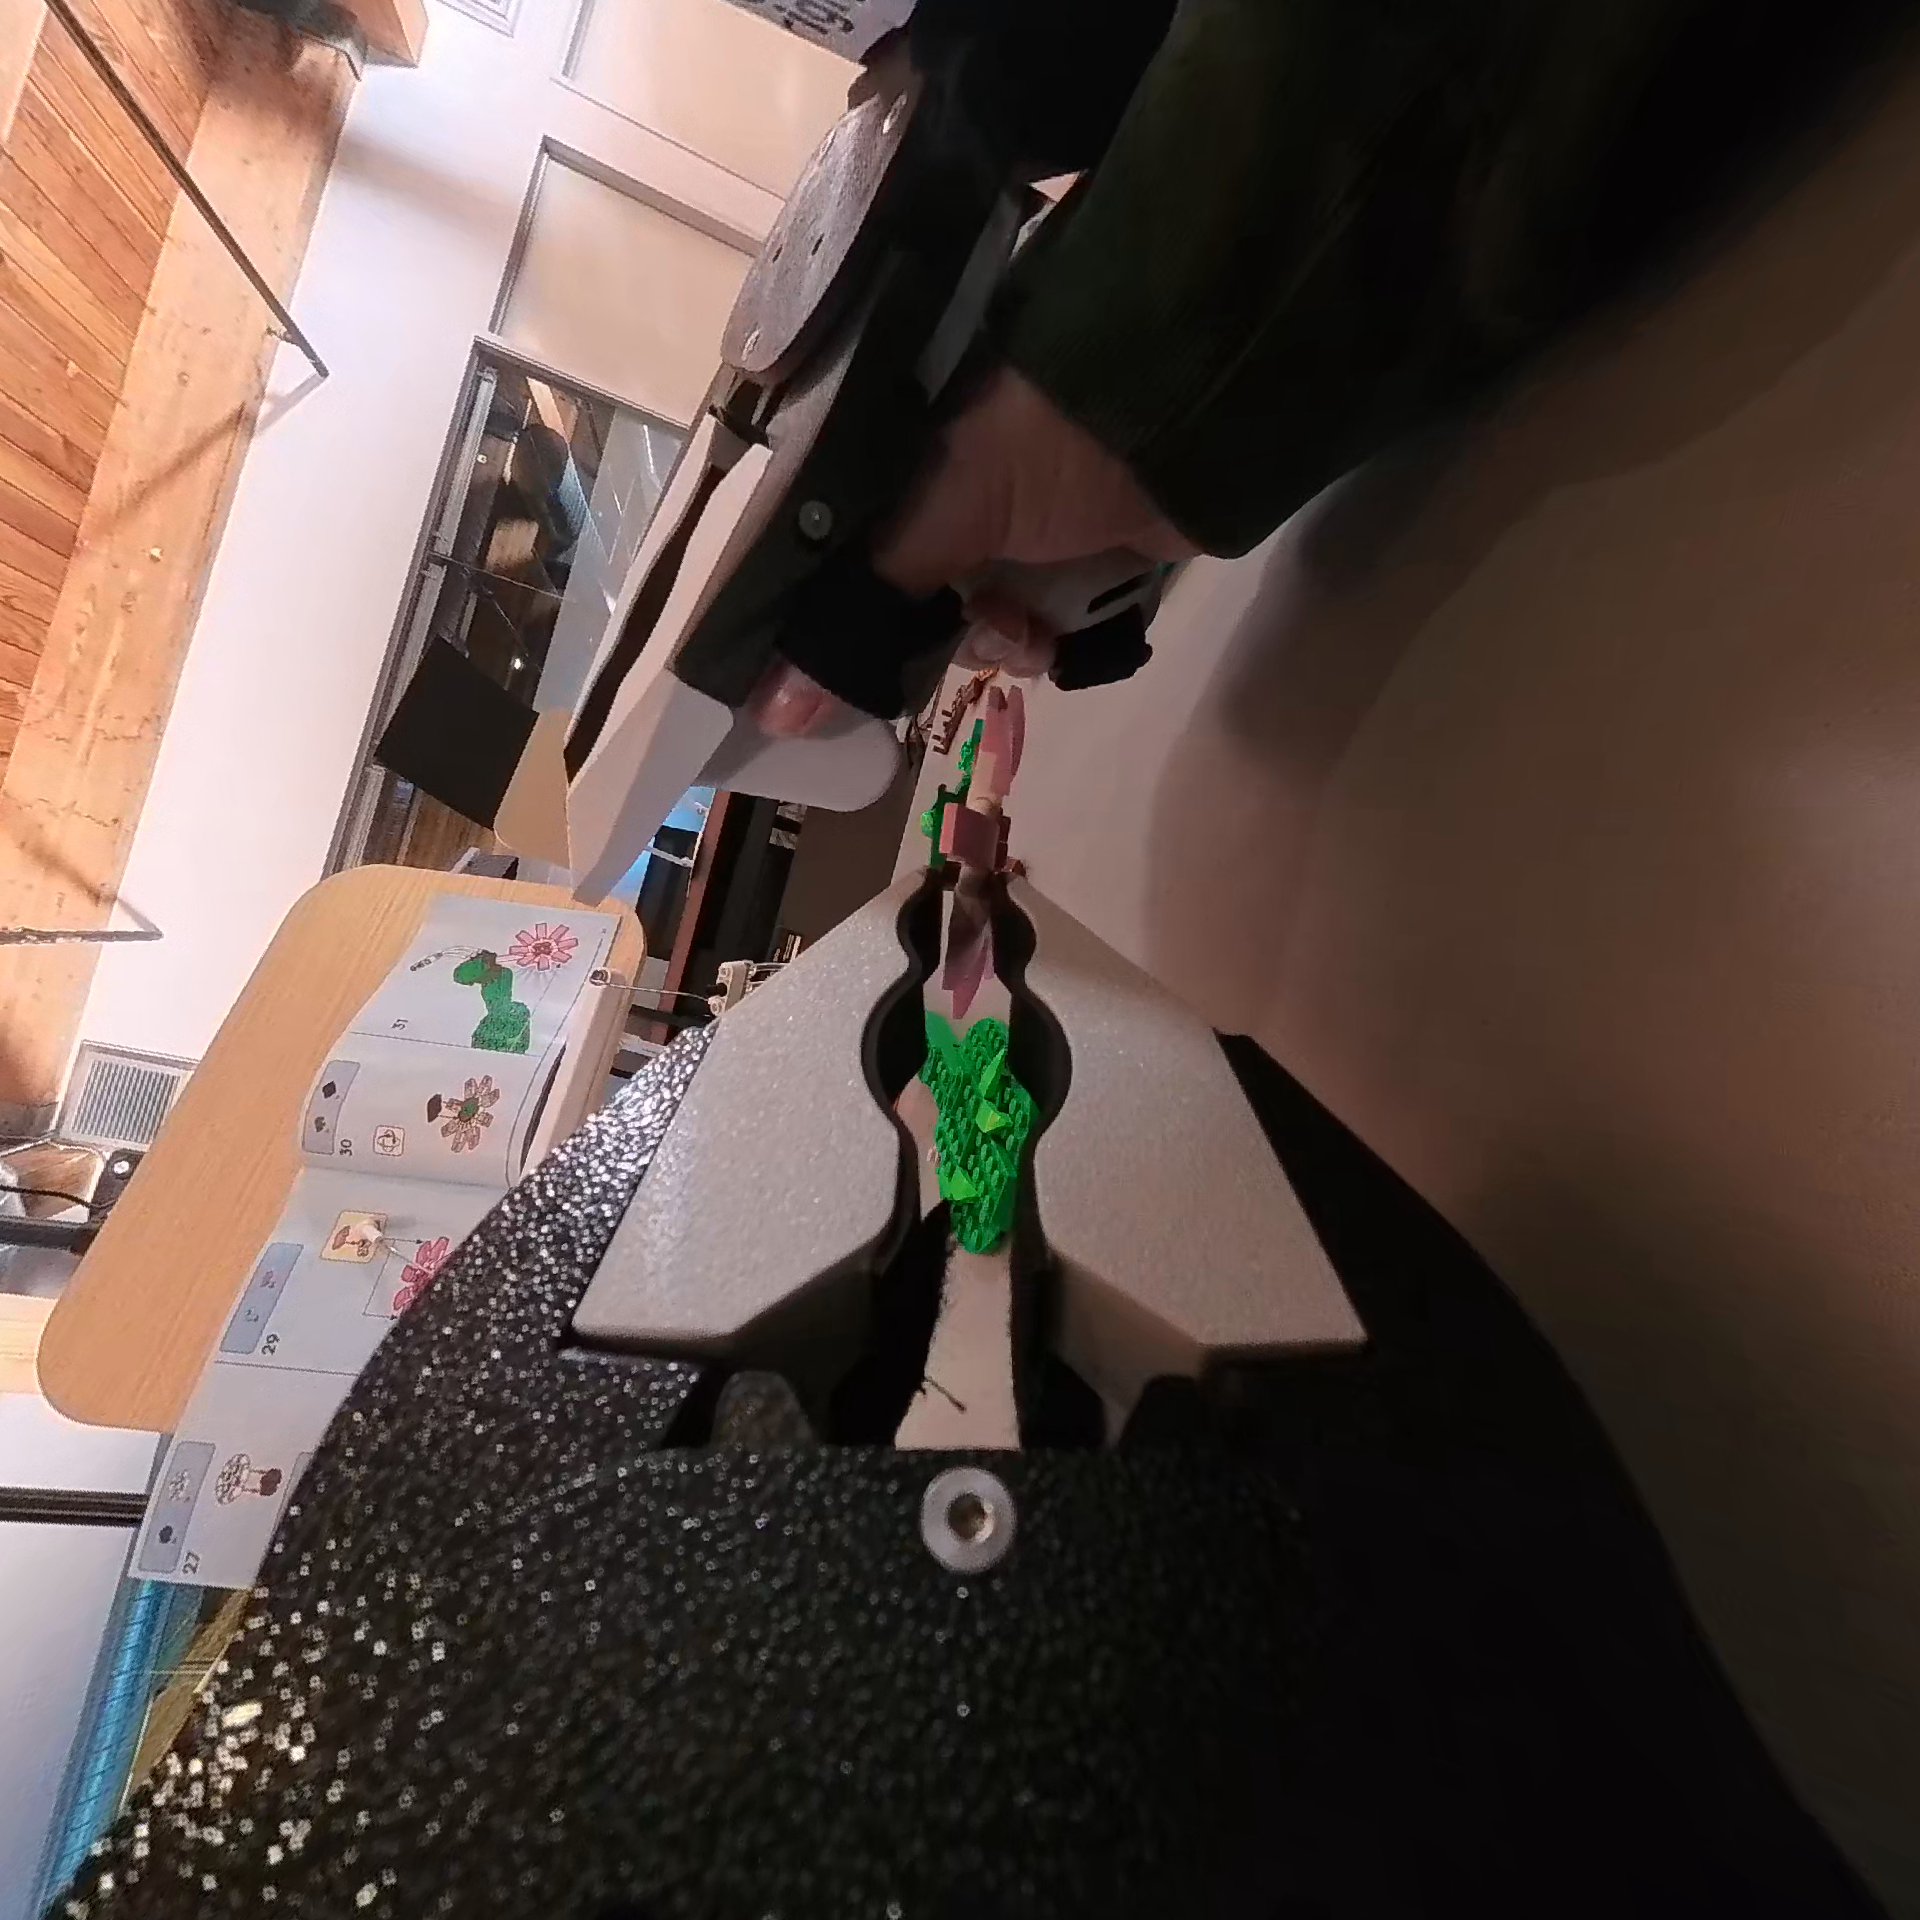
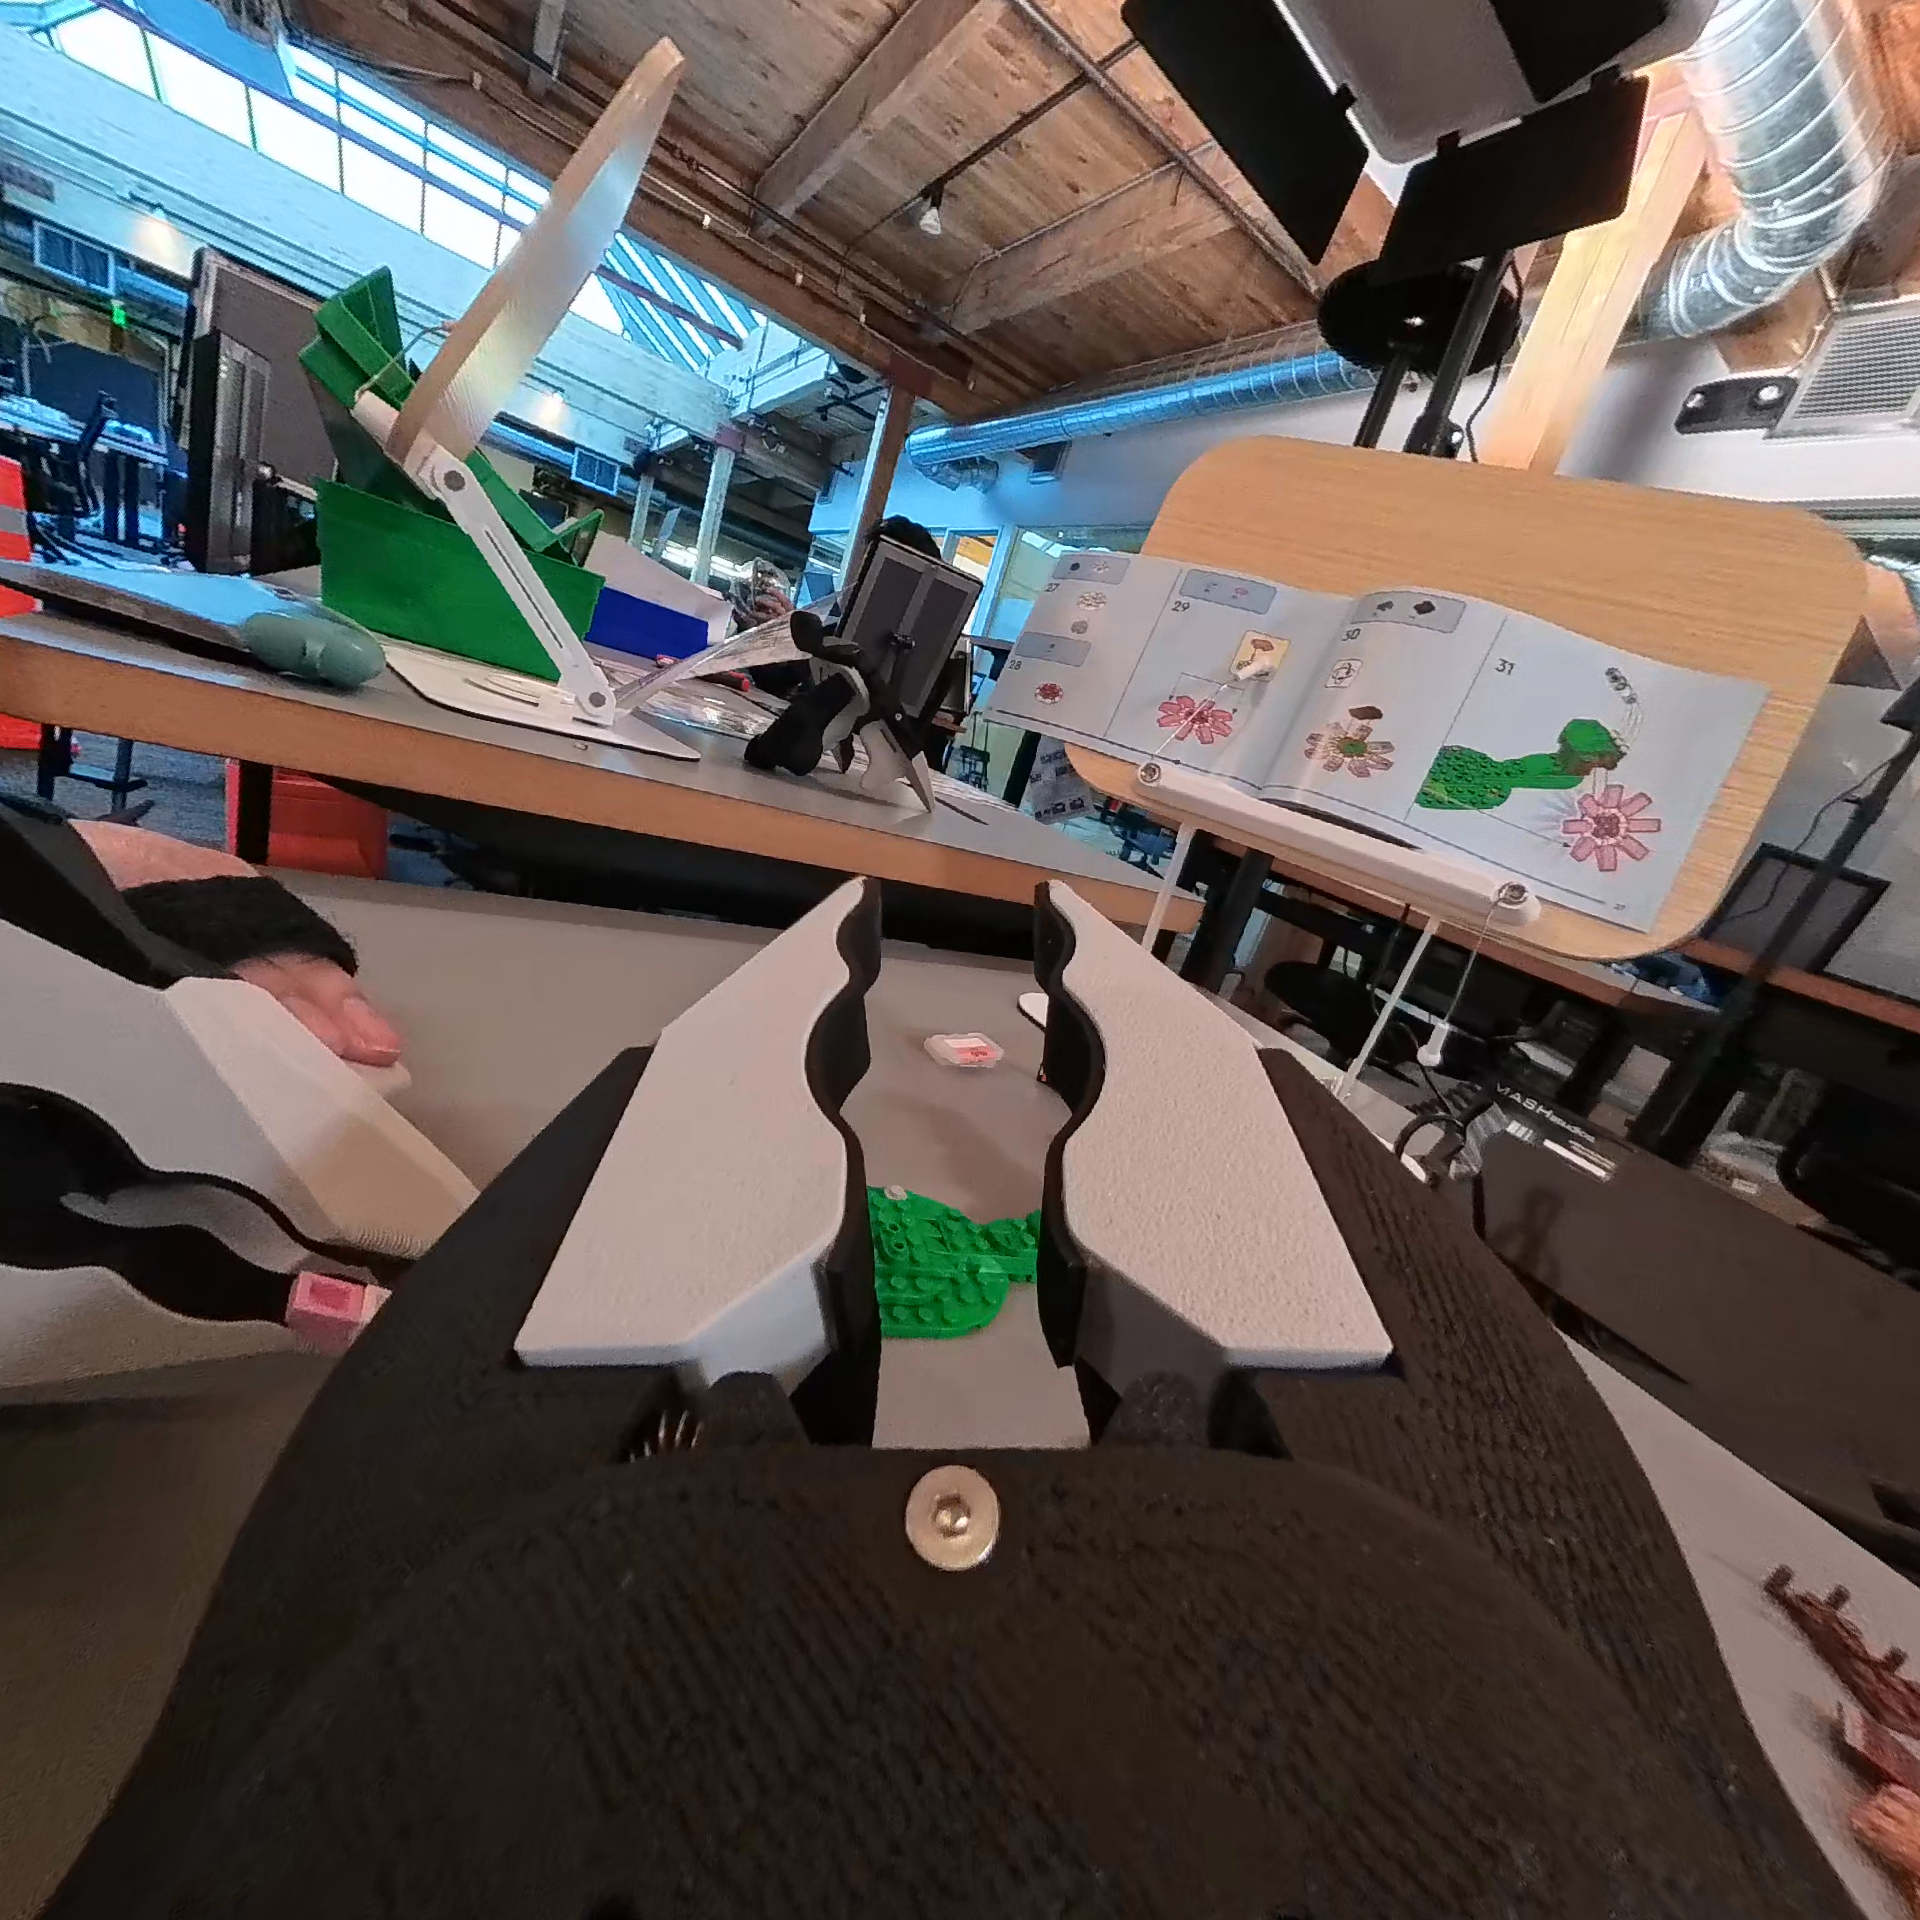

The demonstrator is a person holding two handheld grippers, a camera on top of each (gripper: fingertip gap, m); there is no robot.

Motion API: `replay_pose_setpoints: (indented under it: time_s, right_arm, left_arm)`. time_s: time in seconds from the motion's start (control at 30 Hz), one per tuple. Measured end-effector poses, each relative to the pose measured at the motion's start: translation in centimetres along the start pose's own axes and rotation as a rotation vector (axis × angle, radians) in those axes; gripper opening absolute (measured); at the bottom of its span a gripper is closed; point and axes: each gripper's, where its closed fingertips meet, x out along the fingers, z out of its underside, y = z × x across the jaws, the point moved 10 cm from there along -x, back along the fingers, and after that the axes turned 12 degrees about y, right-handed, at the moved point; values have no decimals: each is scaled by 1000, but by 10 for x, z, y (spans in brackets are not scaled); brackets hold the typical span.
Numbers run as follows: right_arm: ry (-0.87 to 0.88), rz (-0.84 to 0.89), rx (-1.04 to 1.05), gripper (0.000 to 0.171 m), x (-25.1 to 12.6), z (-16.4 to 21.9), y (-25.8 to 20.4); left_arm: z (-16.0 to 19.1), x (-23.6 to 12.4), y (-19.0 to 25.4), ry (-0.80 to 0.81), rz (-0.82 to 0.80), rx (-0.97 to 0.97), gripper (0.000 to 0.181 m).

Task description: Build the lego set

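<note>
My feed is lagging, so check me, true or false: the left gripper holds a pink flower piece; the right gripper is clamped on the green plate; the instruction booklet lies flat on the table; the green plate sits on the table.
1. The left gripper holds a pink flower piece. True.
2. The right gripper is clamped on the green plate. False: its jaws stand apart, holding nothing.
3. The instruction booklet lies flat on the table. False: it is propped on a wooden stand.
4. The green plate sits on the table. True.

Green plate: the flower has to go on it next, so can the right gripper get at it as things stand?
Probably yes: the right gripper is open, and the green plate lies on the table directly between its fingers, nothing blocking.
</note>
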Motion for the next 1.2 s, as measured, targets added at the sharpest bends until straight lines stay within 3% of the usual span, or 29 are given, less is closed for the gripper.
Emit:
replay_pose_setpoints:
  time_s: [1.2]
  right_arm:
    - [-13, -8, -1, 26, 1, 2, 0]
  left_arm:
    - [3, 5, 1, -1, 9, 10, 5]
